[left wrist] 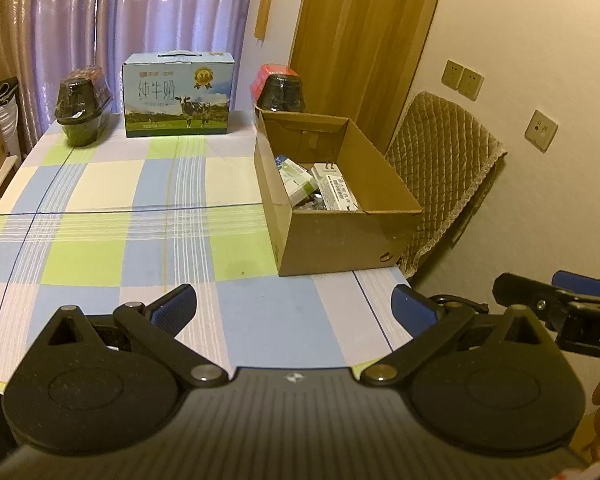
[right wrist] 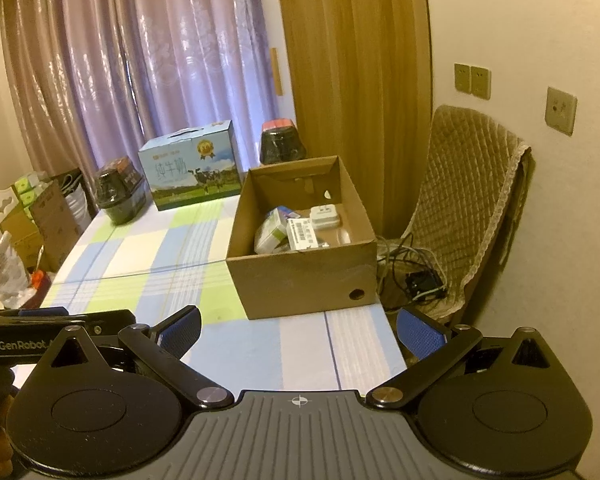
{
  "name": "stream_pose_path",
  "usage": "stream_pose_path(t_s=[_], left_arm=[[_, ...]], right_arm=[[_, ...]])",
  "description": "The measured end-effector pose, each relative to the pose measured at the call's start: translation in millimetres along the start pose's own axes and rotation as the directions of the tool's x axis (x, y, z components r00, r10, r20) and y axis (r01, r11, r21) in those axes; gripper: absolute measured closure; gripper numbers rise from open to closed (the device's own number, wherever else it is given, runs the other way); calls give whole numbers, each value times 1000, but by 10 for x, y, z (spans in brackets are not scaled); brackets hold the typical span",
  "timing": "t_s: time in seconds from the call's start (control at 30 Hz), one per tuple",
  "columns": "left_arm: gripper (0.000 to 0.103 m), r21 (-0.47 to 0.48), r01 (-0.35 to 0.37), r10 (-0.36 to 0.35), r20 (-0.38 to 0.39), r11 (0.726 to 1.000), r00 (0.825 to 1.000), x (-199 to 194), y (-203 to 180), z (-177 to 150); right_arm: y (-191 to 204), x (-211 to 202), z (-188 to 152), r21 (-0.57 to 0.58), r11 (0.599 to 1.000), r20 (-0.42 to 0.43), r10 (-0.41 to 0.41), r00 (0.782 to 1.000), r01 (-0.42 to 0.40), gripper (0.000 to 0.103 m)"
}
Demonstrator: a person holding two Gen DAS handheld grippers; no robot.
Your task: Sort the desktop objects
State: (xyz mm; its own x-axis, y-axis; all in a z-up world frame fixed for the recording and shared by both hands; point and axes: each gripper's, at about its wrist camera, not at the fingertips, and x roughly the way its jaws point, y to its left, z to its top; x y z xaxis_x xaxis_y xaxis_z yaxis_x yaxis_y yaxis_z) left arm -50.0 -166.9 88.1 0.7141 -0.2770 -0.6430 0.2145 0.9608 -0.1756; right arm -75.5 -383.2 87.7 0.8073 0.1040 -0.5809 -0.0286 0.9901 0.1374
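Note:
An open cardboard box (left wrist: pixel 340 236) (right wrist: pixel 304 276) stands at the table's right edge. Inside lie a green-and-white packet (left wrist: pixel 298 180) (right wrist: pixel 272 234), a white labelled box (left wrist: pixel 340 194) (right wrist: pixel 302 234) and a white plug adapter (left wrist: pixel 325 170) (right wrist: pixel 325 215). My left gripper (left wrist: pixel 296 306) hangs open above the near part of the checked tablecloth (left wrist: pixel 140 240), nothing between its blue pads. My right gripper (right wrist: pixel 300 334) is open too, held over the table's near right corner with nothing in it. Each gripper shows at the edge of the other's view.
A blue milk carton case (left wrist: pixel 179 95) (right wrist: pixel 194 166) and two dark wrapped containers (left wrist: pixel 83 106) (left wrist: pixel 281 90) stand along the far table edge before the curtain. A padded chair (left wrist: pixel 440 176) (right wrist: pixel 468 208) with cables (right wrist: pixel 414 276) sits right of the table. Boxes and bags (right wrist: pixel 32 220) crowd the floor at left.

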Motion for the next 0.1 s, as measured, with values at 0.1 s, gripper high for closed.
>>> stream_pose_path(t_s=[0.1], left_arm=[[1,2,-5,5,-1,1000,1000,6,-2,5]], right_arm=[[-8,-2,-13,6,1000,0,-2,1000,2,2]])
